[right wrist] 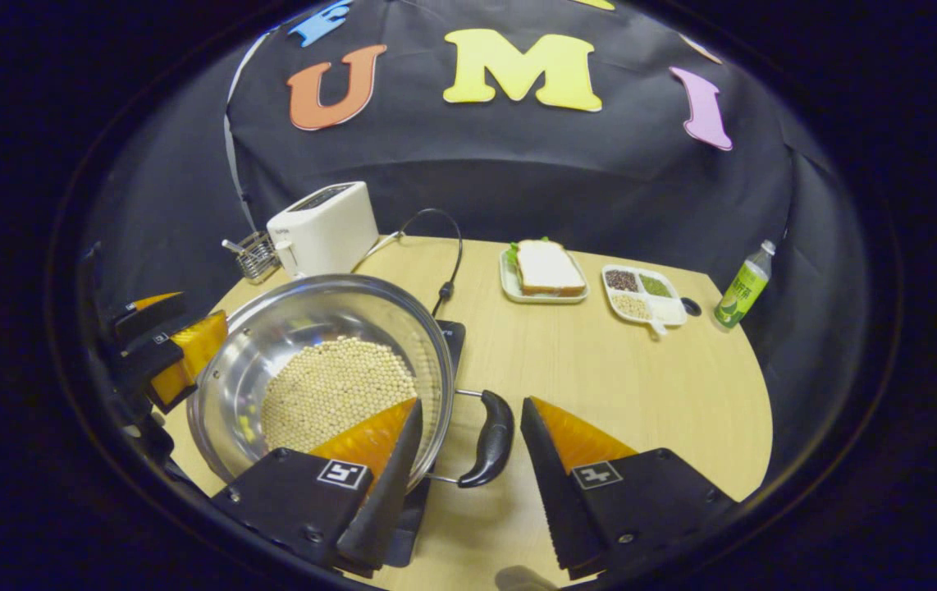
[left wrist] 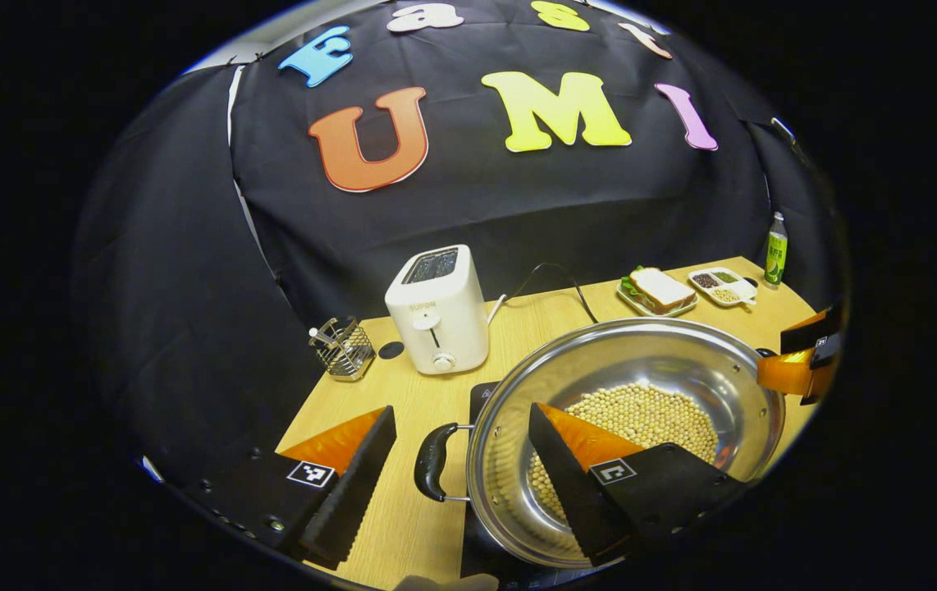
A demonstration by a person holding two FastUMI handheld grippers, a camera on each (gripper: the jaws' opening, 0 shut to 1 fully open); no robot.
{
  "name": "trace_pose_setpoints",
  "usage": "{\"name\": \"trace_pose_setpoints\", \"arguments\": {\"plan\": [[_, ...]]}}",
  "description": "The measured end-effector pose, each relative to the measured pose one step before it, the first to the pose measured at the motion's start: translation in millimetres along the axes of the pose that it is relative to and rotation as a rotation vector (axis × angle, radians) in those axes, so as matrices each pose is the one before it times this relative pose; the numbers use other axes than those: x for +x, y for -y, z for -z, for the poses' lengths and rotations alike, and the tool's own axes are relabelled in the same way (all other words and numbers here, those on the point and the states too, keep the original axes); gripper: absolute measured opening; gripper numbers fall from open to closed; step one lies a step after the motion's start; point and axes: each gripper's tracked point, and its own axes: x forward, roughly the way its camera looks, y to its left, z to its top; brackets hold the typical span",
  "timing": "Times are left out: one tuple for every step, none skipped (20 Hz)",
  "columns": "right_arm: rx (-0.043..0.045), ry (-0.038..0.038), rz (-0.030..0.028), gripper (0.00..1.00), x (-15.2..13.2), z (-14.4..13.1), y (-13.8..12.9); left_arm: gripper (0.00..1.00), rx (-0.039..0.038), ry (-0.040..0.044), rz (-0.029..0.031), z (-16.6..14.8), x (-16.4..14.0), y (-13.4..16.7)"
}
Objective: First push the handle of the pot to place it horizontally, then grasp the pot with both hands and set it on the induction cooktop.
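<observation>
The wide steel pot of pale beans [left wrist: 628, 419] sits on the black induction cooktop [right wrist: 445, 345]. Each black loop handle lies between the spread fingers of its claw: left gripper [left wrist: 456, 480] brackets one [left wrist: 433, 461], right gripper [right wrist: 468, 460] the other [right wrist: 491, 450]. Bare wooden table [right wrist: 641, 386] extends outward of each.

Pot [right wrist: 321, 369] on cooktop [right wrist: 450, 338], toaster [right wrist: 325, 228] behind it.

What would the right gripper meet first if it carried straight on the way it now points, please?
Probably the pot's black side handle, which sits between the open fingers of the right gripper. One finger already overlaps the pot's rim, though depth is hard to judge.
</observation>
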Motion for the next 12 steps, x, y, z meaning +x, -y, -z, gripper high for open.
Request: {"name": "trace_pose_setpoints", "arguments": {"plan": [[-0.01441,0.01574,0.00029,0.76,-6.84,-3.90,2.26,0.96,-0.00163,0.00603,0.00109,-1.74,-6.85,2.02],[-0.01344,0.01233,0.00377,0.77,-7.36,-3.24,4.04,0.96,-0.00182,0.00464,-0.00034,-2.94,-6.14,2.85],[-0.00926,0.01773,-0.00083,0.76,-8.82,-4.22,3.79,0.97,-0.00547,0.00837,-0.00072,-4.30,-7.09,1.85],[-0.00928,0.01802,-0.00222,0.76,-9.14,-3.68,3.30,0.96,-0.01028,0.00553,0.00202,-2.98,-7.94,3.29],[-0.01013,0.02183,-0.00501,0.77,-10.80,-4.80,3.00,0.96,-0.01785,0.00805,0.01412,-4.16,-9.37,5.36],[-0.01612,0.02267,0.00167,0.76,-9.90,-3.48,6.33,0.96,-0.01741,0.00040,0.00983,-3.17,-10.92,7.60],[-0.01526,0.01750,0.00443,0.77,-11.91,-2.82,7.63,0.97,-0.00810,0.01017,0.00371,-5.98,-10.91,5.51],[-0.00654,0.02168,-0.00279,0.77,-11.65,-4.01,5.64,0.97,0.00050,0.02008,0.00017,-8.78,-12.53,3.74],[-0.00723,0.01681,0.00107,0.77,-9.68,-2.04,5.51,0.97,0.00306,0.02096,-0.00273,-10.27,-10.47,4.23],[-0.00614,0.01670,0.00096,0.76,-11.89,-3.91,7.96,0.96,0.00162,0.01771,-0.00164,-9.06,-12.34,6.09],[-0.00742,0.01370,-0.00064,0.76,-12.30,-1.90,7.92,0.96,-0.00223,0.01551,-0.00479,-9.22,-13.30,5.45],[-0.00741,0.01609,-0.00202,0.76,-12.95,-2.57,7.50,0.96,-0.00168,0.01260,-0.00741,-8.65,-14.35,5.32]]}}
